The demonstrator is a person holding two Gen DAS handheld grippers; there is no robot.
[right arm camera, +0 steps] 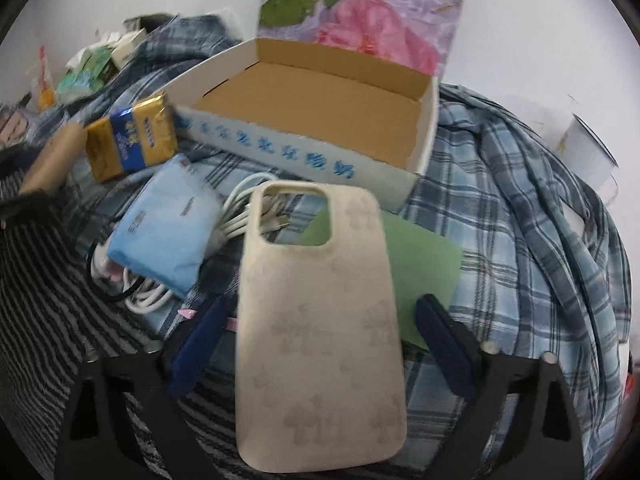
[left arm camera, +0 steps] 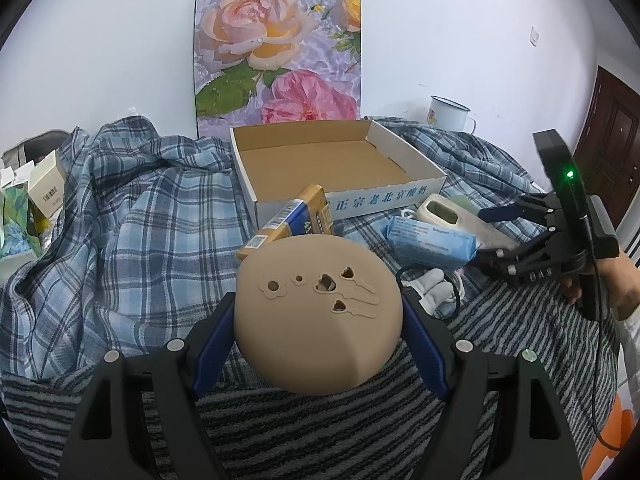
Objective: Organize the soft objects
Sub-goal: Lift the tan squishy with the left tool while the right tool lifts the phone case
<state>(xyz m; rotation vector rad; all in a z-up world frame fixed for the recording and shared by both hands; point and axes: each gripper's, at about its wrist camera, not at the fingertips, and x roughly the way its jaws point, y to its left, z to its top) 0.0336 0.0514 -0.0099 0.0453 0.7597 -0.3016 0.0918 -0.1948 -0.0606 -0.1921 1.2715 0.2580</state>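
The left gripper [left arm camera: 320,320] has its blue pads pressed on both sides of a round tan cushion [left arm camera: 318,312] with flower and heart cut-outs, holding it above the striped cloth [left arm camera: 320,440]. At twelve o'clock from it lies an open cardboard box [left arm camera: 340,168], empty, with blue Chinese characters along its white front wall; I cannot make them all out. A gold and blue tissue pack [left arm camera: 298,216] leans at the box's front, its print too small to read. At two o'clock sits a light blue packet [left arm camera: 430,240] marked "Babycare".

The right gripper [right arm camera: 320,340] stands wide, its pads apart from the cream phone case [right arm camera: 320,320] lying between them, over a green sheet [right arm camera: 424,272] and plaid blanket [right arm camera: 520,220].
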